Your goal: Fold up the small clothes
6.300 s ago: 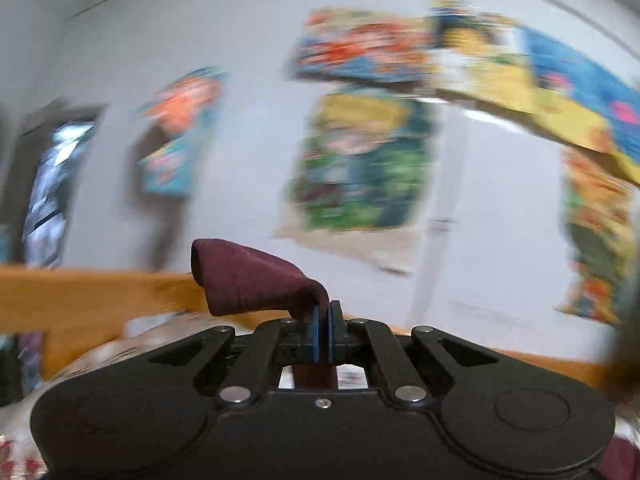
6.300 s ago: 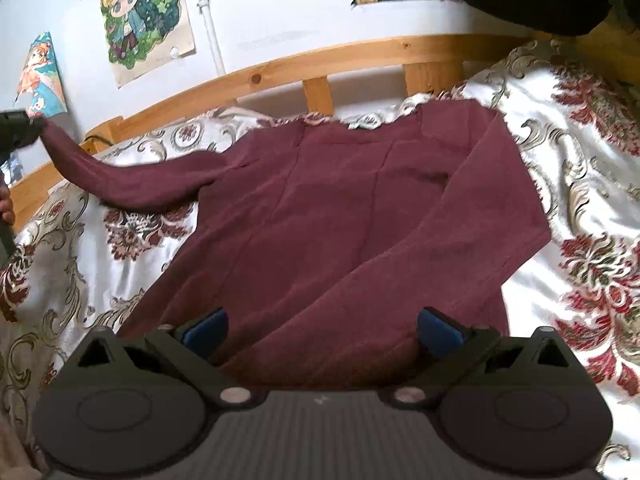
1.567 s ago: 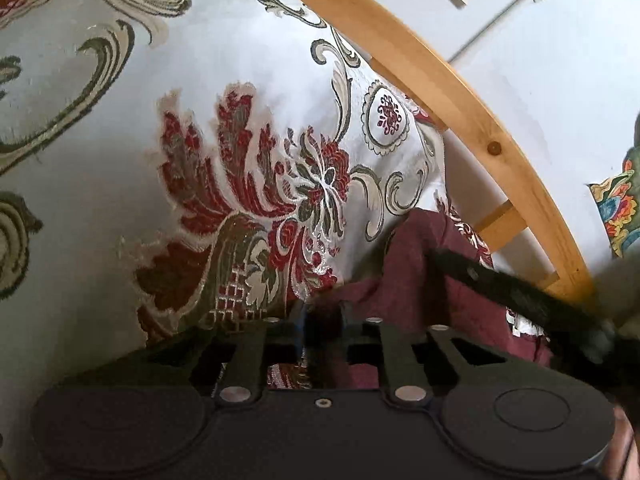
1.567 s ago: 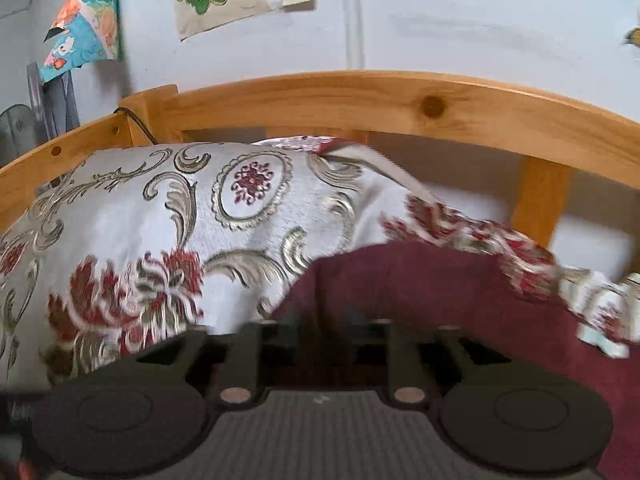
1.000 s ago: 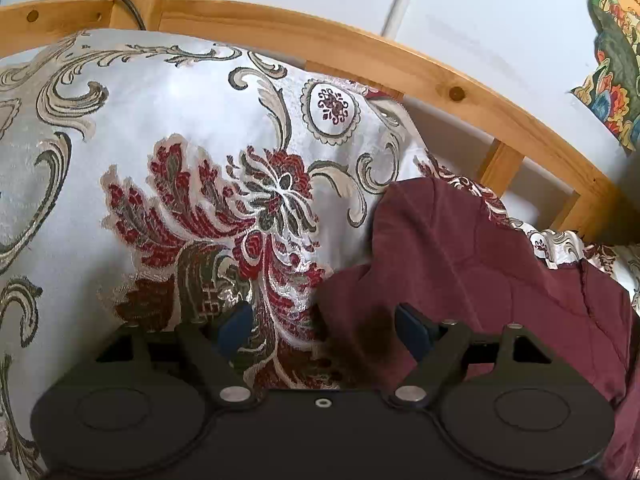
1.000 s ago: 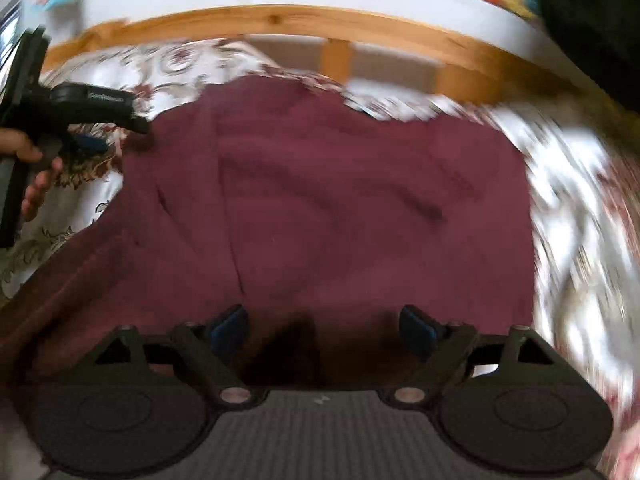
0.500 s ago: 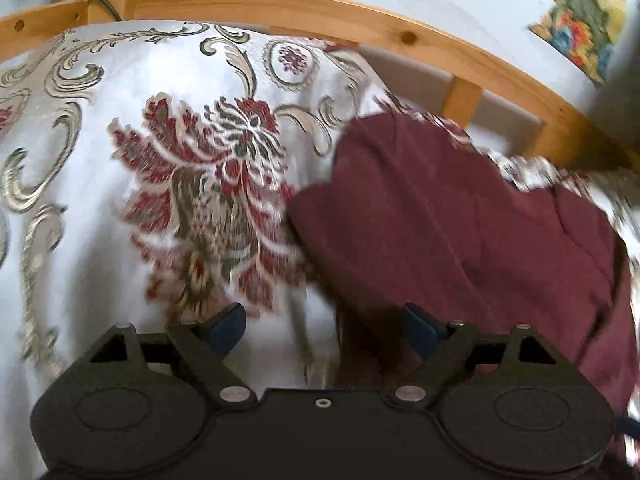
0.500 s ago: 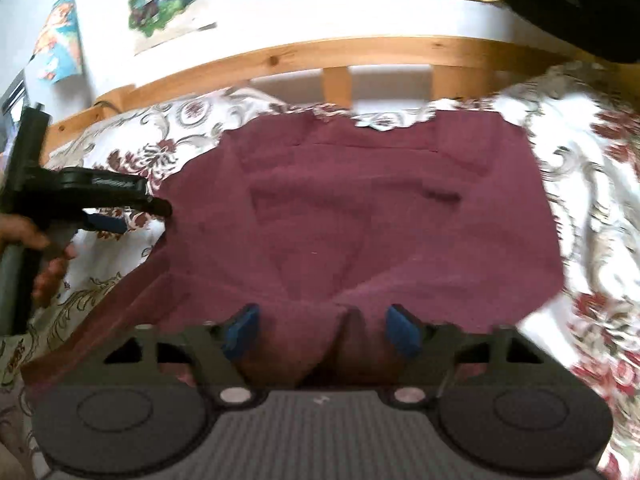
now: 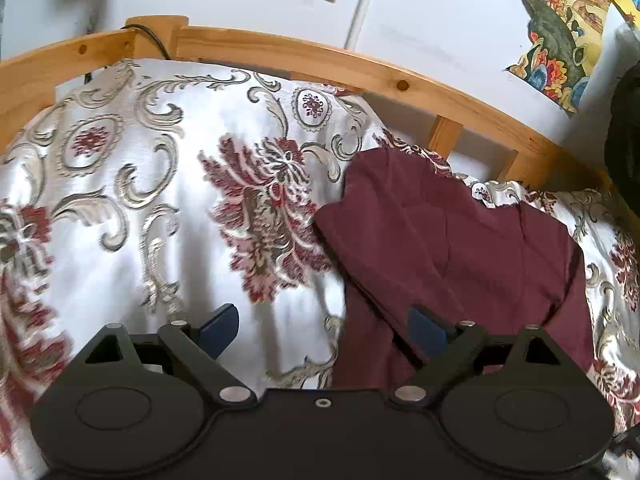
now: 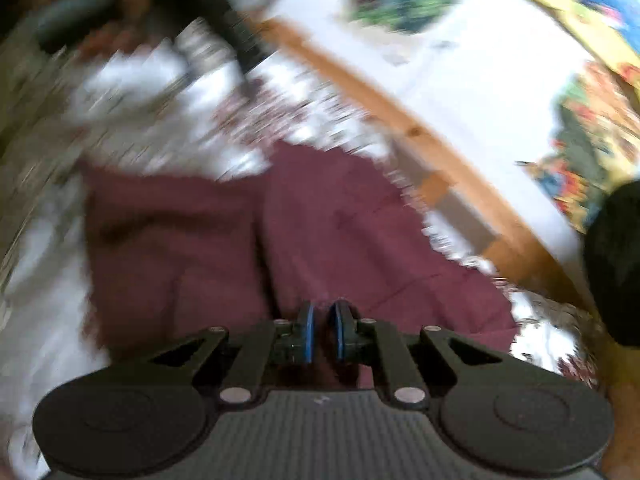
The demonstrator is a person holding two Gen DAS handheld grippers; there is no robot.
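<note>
A maroon long-sleeved top (image 9: 452, 248) lies on the floral bedspread (image 9: 132, 216), with a sleeve folded in over its body. My left gripper (image 9: 322, 330) is open and empty, just above the bedspread at the top's left edge; its right finger is over the cloth. In the blurred right wrist view the top (image 10: 328, 232) fills the middle. My right gripper (image 10: 322, 332) has its jaws nearly closed, pinching the maroon cloth at the near edge.
A wooden bed rail (image 9: 304, 56) runs along the far side, with a white wall and posters (image 9: 560, 28) behind. A dark garment (image 9: 624, 132) hangs at the far right. The other hand and handle (image 10: 132, 4) show blurred at top left.
My left gripper has let go of the sleeve and pulled back, open. My right gripper has closed on the top's near edge and is swinging fast; its view is blurred.
</note>
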